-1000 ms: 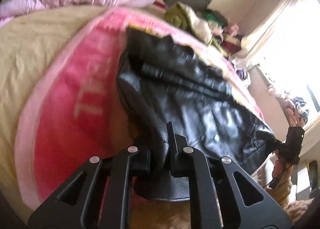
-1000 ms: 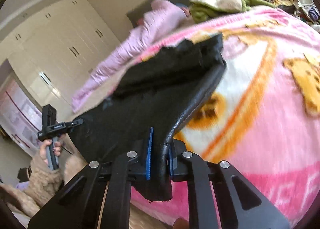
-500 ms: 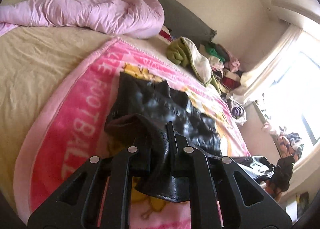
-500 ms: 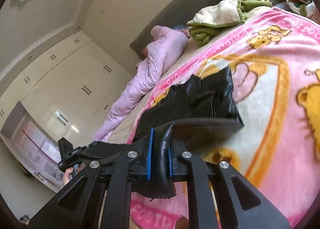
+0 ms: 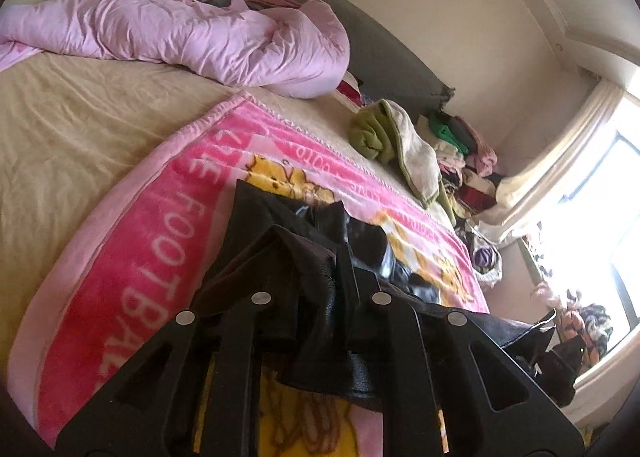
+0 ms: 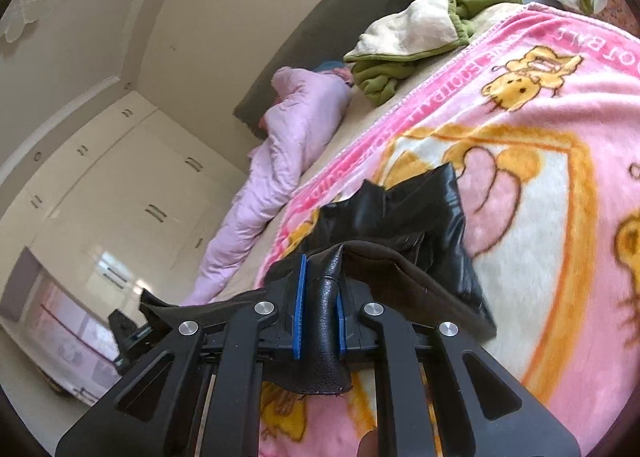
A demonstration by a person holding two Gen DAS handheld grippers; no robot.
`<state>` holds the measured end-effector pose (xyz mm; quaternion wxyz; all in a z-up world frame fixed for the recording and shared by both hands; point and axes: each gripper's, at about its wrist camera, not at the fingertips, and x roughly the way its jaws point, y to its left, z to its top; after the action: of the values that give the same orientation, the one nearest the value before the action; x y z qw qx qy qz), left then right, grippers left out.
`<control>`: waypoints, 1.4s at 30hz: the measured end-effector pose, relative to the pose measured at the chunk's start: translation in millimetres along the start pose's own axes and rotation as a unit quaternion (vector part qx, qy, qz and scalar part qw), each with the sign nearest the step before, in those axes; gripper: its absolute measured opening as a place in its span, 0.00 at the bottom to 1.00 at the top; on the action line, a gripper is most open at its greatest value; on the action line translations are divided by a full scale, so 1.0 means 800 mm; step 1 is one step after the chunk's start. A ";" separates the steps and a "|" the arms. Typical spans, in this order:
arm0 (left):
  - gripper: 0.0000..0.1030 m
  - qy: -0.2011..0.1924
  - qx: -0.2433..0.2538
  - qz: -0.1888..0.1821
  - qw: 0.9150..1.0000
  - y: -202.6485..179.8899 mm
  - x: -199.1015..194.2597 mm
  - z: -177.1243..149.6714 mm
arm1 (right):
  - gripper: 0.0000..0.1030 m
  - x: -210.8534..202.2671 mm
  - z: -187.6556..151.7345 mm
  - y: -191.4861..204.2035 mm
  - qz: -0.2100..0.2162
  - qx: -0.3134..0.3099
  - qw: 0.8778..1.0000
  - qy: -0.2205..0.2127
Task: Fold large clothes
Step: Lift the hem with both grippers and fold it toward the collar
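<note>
Across the bed [image 5: 72, 129] lies a cream sheet, and over its near half a pink blanket [image 5: 132, 257] printed with yellow bears and white letters. Along the far edge, against the dark headboard [image 5: 384, 57], a pale pink quilt [image 5: 192, 37] is bunched in a long roll. Right of it sits a green and cream fleece [image 5: 396, 141], and beyond that a heap of mixed clothes [image 5: 468, 161] fills the corner beside the bright window [image 5: 600, 217]. White wardrobe doors [image 6: 132, 197] stand on the far left wall.

On the middle of the blanket rests the black leather jacket [image 5: 320, 241], its far part flat on the bears while its near edge is raised off the bed and stretched between the two tools. From the right wrist view the jacket [image 6: 416, 225] shows a glossy folded panel lying on the blanket [image 6: 540, 185] and a brown lining turned up toward the camera.

The left gripper [image 5: 320, 297] is pressed nearly together, pinching a thick fold of the leather at the near left corner; its jaws have just eased apart slightly, with the leather between them. The right gripper [image 6: 320, 317] is likewise squeezed narrow, its blue pads [image 6: 299, 313] clamping an upright fold of the hem, whose ragged end hangs below the fingers. The left gripper [image 6: 128, 333] shows small at the left of the right wrist view, with the jacket's edge running to it.
</note>
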<state>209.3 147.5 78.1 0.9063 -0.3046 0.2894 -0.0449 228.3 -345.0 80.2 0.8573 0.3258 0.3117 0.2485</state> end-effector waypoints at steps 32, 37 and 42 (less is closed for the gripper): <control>0.17 -0.043 -0.015 0.086 0.995 0.007 0.110 0.006 | 0.15 0.125 0.042 -0.069 -0.116 0.012 0.993 0.034; 0.40 -0.052 0.014 0.093 0.994 -0.005 0.107 0.003 | 0.40 0.124 0.037 -0.066 -0.122 0.001 0.992 0.029; 0.46 -0.069 0.029 0.098 0.992 -0.007 0.096 0.005 | 0.53 0.108 0.038 -0.056 -0.148 -0.041 0.988 0.002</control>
<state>275.9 125.4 45.6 0.9326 -0.2510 0.2530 0.0574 318.8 -332.5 34.2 0.8965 0.2401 0.3482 0.1323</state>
